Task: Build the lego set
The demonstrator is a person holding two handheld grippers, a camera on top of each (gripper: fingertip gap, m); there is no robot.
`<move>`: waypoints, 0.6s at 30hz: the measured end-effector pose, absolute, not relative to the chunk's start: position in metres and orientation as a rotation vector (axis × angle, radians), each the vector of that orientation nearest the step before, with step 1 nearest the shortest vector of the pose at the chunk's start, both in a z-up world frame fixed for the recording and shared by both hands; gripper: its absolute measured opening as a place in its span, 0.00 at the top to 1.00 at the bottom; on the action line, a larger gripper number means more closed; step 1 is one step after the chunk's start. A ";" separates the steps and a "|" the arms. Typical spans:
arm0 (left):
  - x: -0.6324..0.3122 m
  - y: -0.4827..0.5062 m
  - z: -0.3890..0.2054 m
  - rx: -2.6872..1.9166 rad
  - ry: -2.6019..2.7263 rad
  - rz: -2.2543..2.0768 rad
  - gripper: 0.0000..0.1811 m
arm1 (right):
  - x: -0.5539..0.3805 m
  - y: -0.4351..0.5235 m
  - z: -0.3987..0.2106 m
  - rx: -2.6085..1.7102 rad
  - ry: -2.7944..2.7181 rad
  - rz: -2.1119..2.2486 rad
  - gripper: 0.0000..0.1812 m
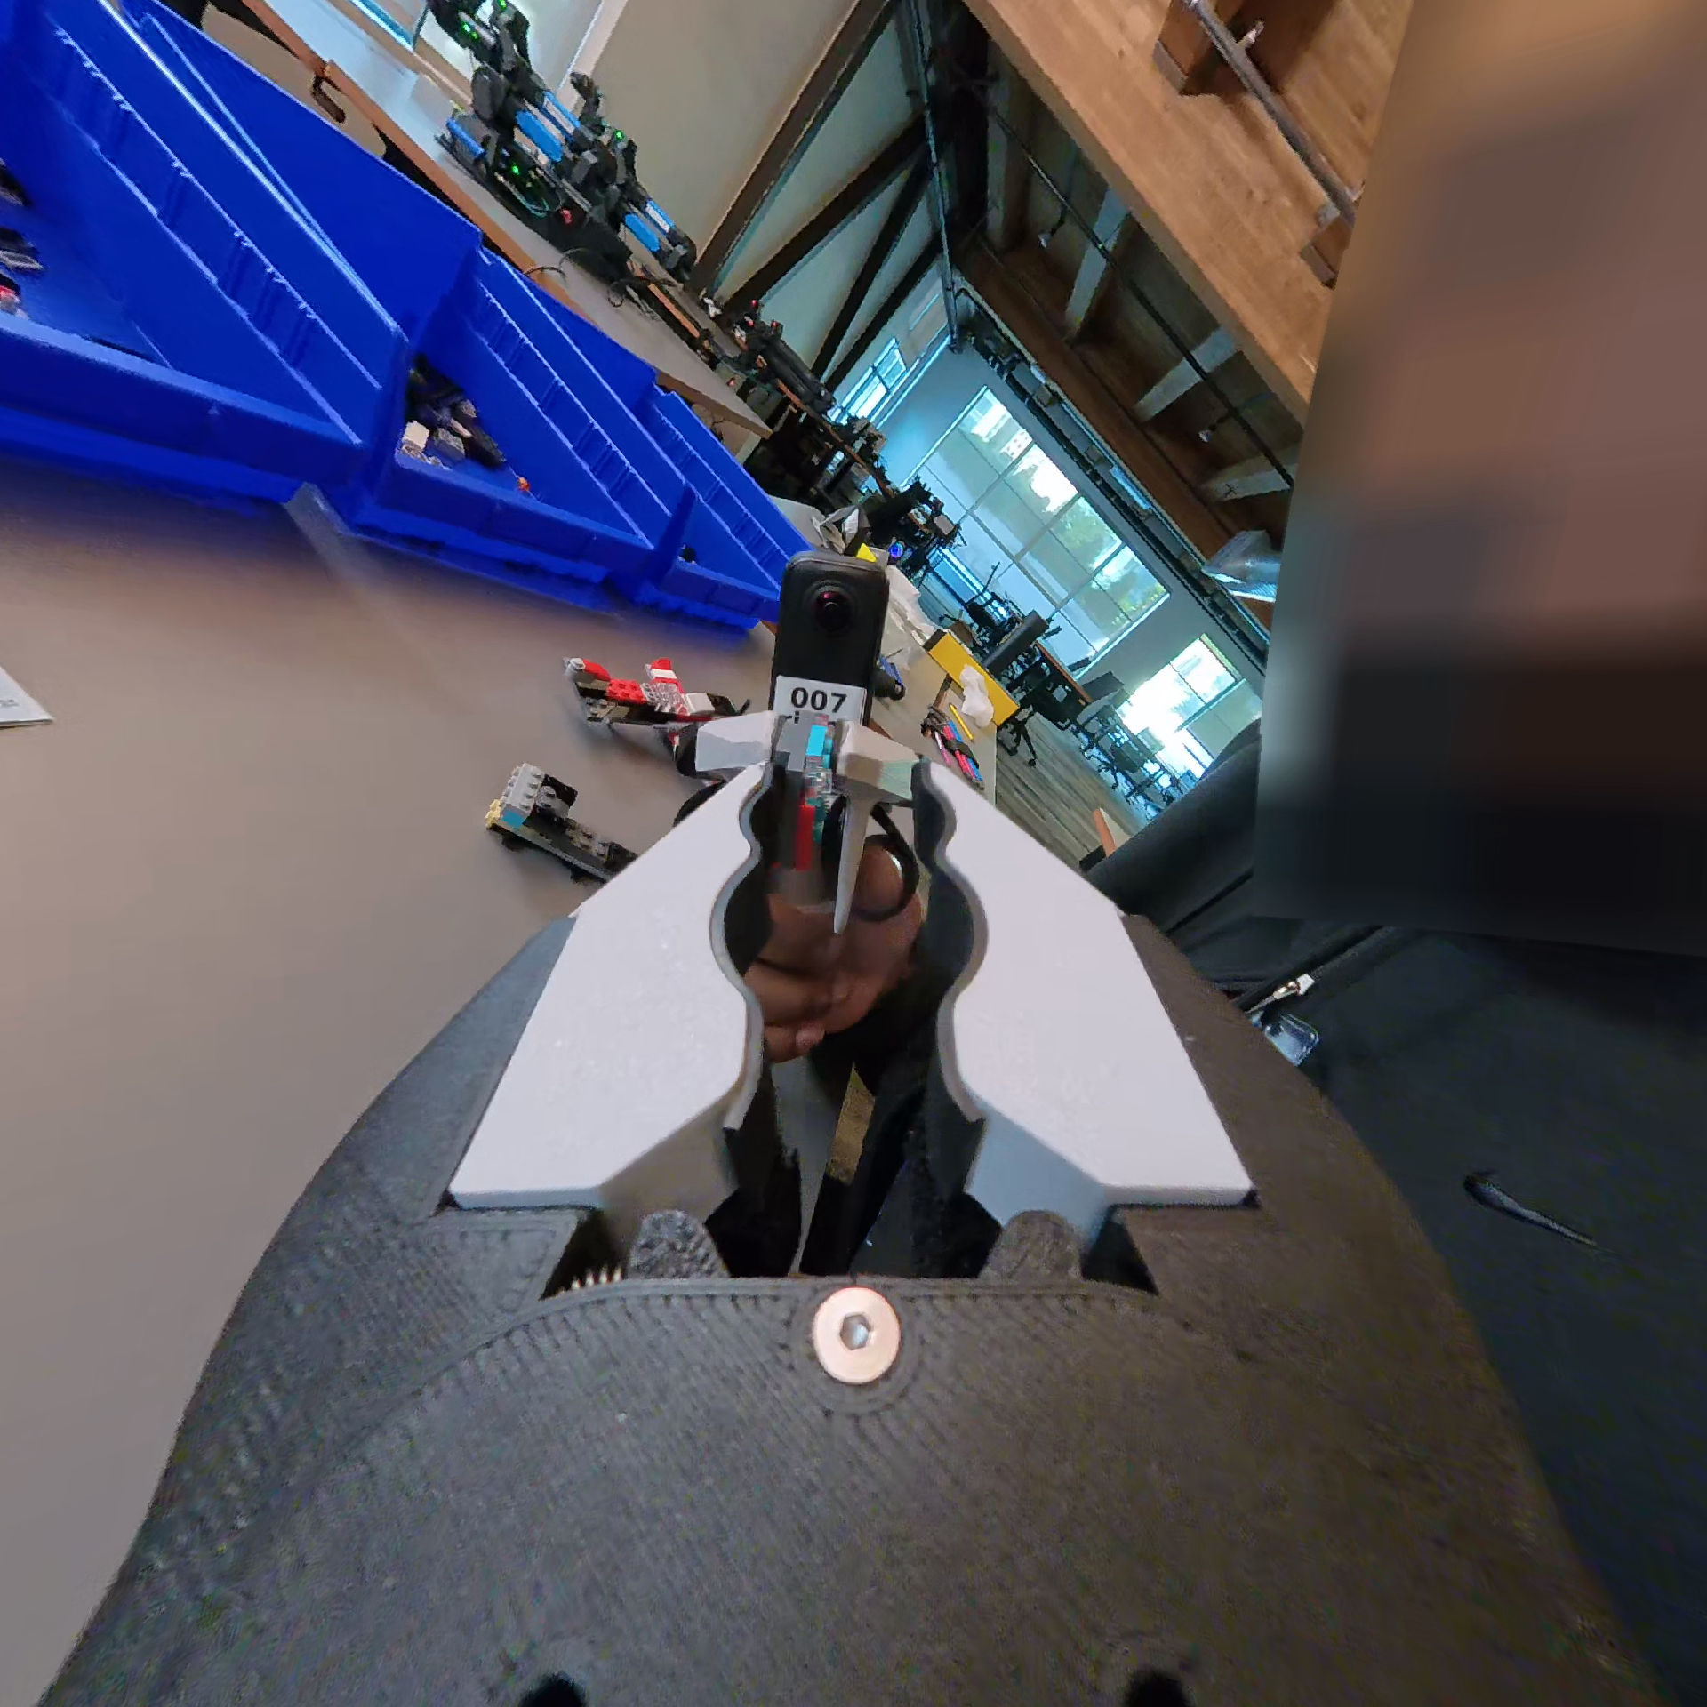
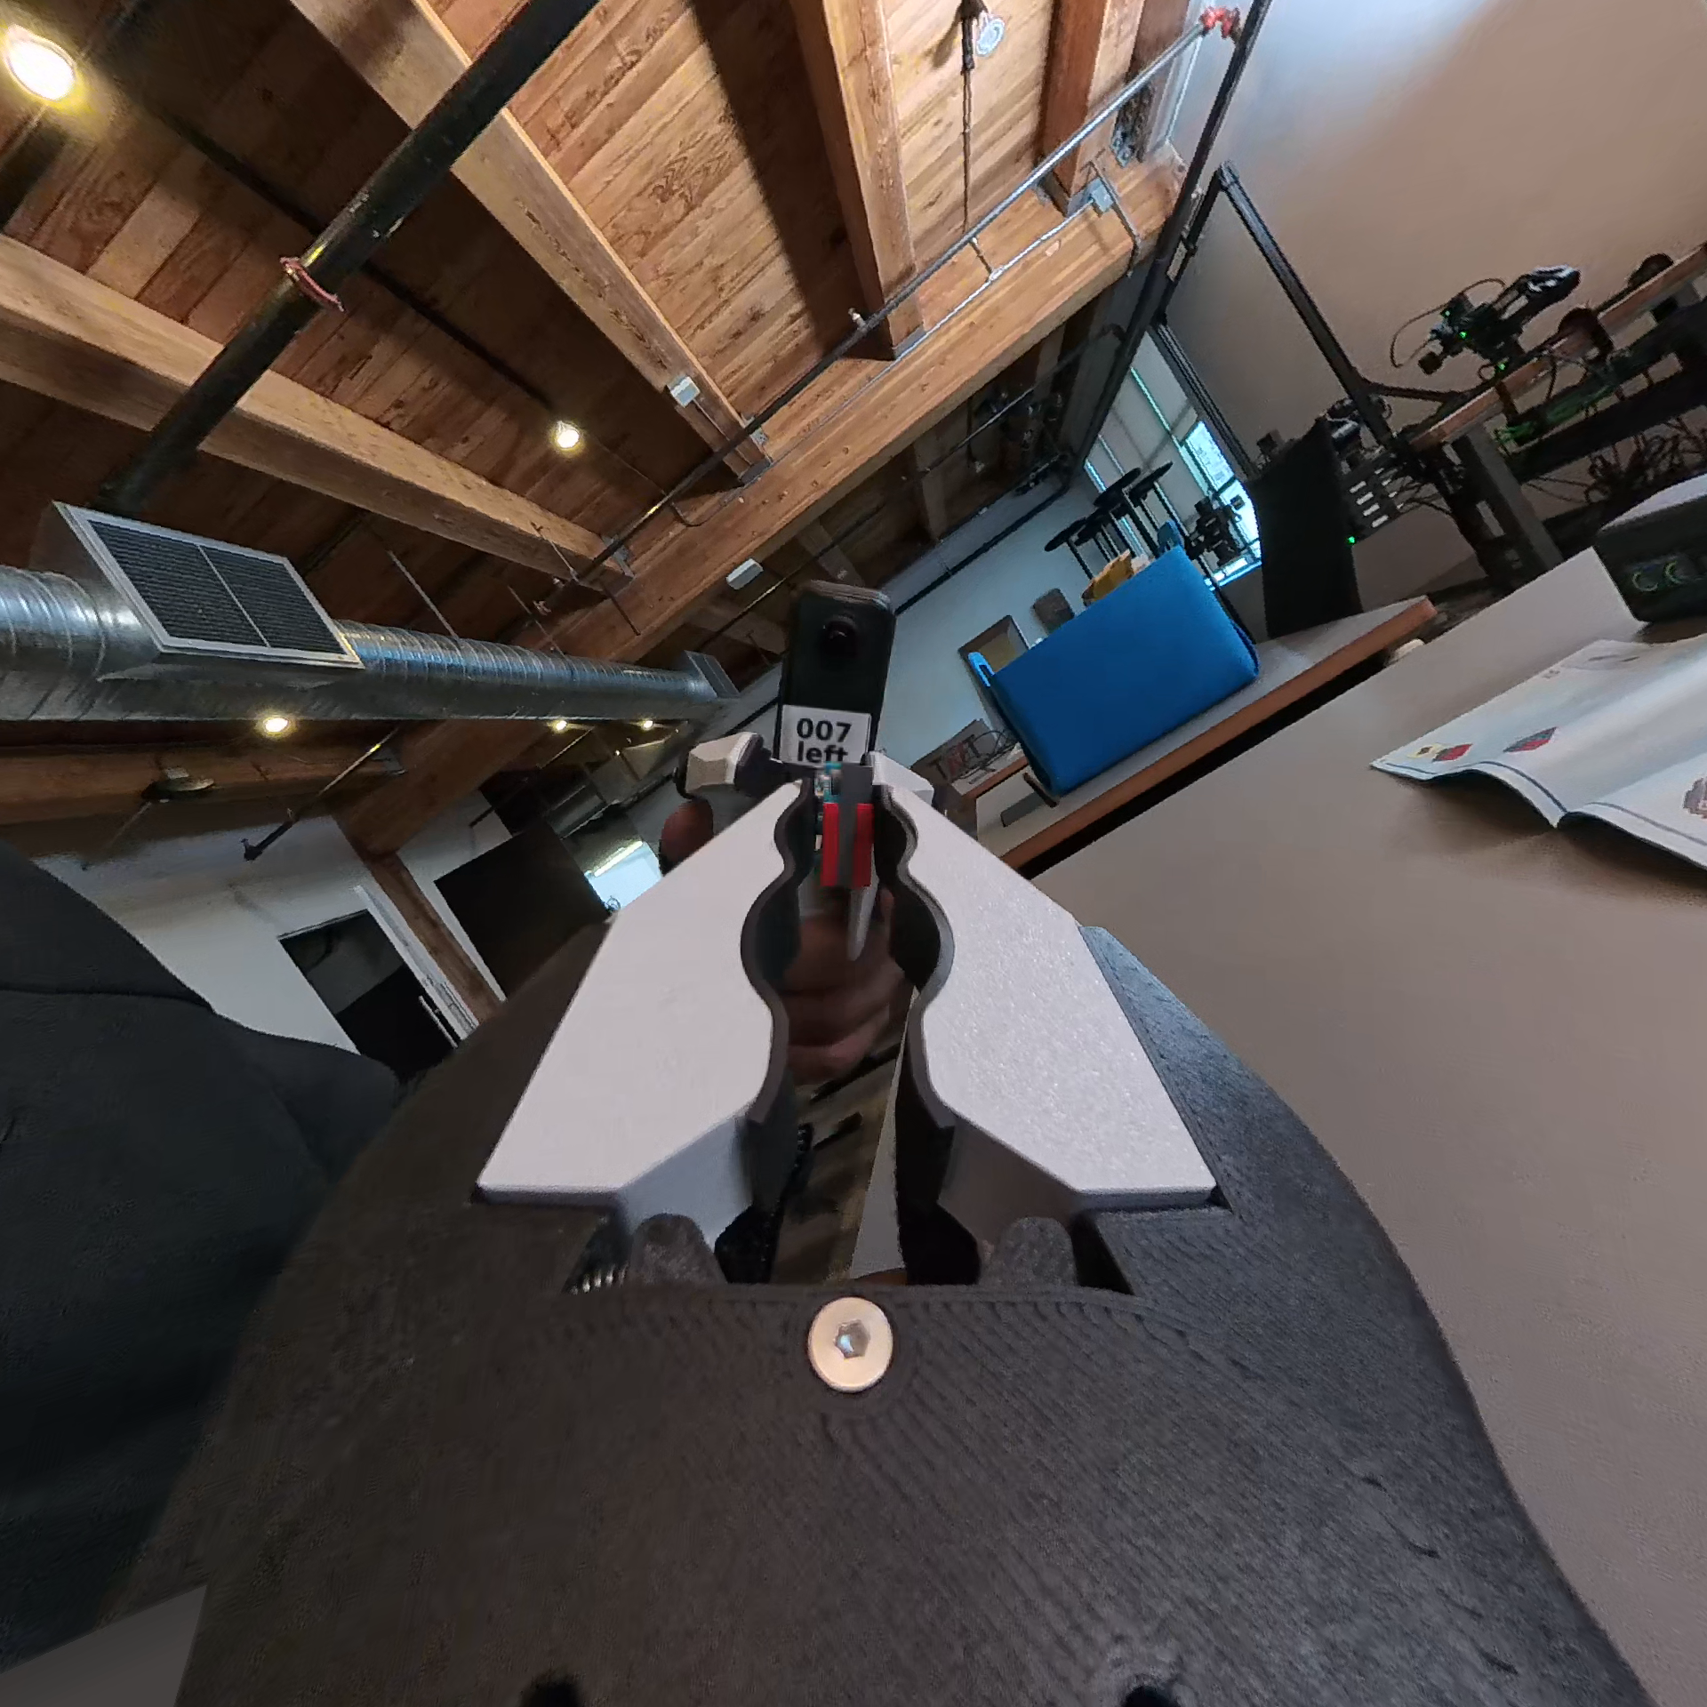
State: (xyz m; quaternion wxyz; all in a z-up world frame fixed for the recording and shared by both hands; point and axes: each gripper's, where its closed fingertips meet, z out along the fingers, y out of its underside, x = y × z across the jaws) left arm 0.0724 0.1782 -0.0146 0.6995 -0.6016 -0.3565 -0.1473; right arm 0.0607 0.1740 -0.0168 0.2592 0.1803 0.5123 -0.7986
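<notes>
two grippers meet tip to tip above the grey table point(image 1: 231, 831), each clamped on the same small lego assembly point(image 1: 808, 794) of red, teal and grey pieces: the left gripper point(image 1: 836, 785) and the right gripper point(image 2: 836, 804) pinch it from opposite ends. two further partial builds, a red-and-black one point(image 1: 637, 697) and a black one with yellow point(image 1: 554, 817), lie on the table near blue bins point(image 1: 517, 406); an open instruction booklet point(image 2: 1570, 739) lies farther off.
</notes>
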 end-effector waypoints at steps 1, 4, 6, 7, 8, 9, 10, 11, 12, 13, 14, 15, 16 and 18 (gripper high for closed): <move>0.072 0.178 -0.015 -1.329 -0.797 -0.329 0.84 | 0.061 0.174 -0.017 0.489 1.386 -2.167 0.94; 0.071 0.177 -0.018 -1.313 -0.808 -0.313 0.84 | 0.062 0.174 -0.016 0.481 1.385 -2.179 0.94; 0.071 0.177 -0.018 -1.297 -0.809 -0.310 0.85 | 0.063 0.174 -0.014 0.475 1.376 -2.184 0.94; 0.071 0.177 -0.018 -1.289 -0.810 -0.309 0.86 | 0.063 0.174 -0.014 0.477 1.371 -2.185 0.94; 0.071 0.176 -0.018 -1.285 -0.810 -0.307 0.86 | 0.063 0.174 -0.013 0.477 1.365 -2.186 0.94; 0.071 0.176 -0.017 -1.284 -0.808 -0.304 0.86 | 0.063 0.174 -0.013 0.474 1.357 -2.187 0.94; 0.072 0.177 -0.017 -1.283 -0.805 -0.303 0.86 | 0.064 0.175 -0.012 0.471 1.349 -2.189 0.94; 0.072 0.177 -0.016 -1.280 -0.804 -0.303 0.86 | 0.064 0.175 -0.011 0.469 1.346 -2.193 0.94; 0.072 0.177 -0.016 -1.276 -0.803 -0.304 0.86 | 0.065 0.175 -0.011 0.463 1.345 -2.198 0.94; 0.073 0.177 -0.015 -1.271 -0.801 -0.305 0.86 | 0.065 0.175 -0.010 0.457 1.343 -2.203 0.94; 0.073 0.177 -0.014 -1.266 -0.800 -0.303 0.87 | 0.066 0.176 -0.008 0.452 1.337 -2.210 0.94; 0.072 0.177 -0.015 -1.265 -0.805 -0.296 0.86 | 0.066 0.178 -0.006 0.441 1.318 -2.220 0.94; 0.071 0.177 -0.017 -1.276 -0.815 -0.282 0.85 | 0.066 0.181 -0.002 0.433 1.284 -2.232 0.94; 0.071 0.178 -0.021 -1.296 -0.824 -0.261 0.83 | 0.065 0.187 0.003 0.429 1.241 -2.254 0.94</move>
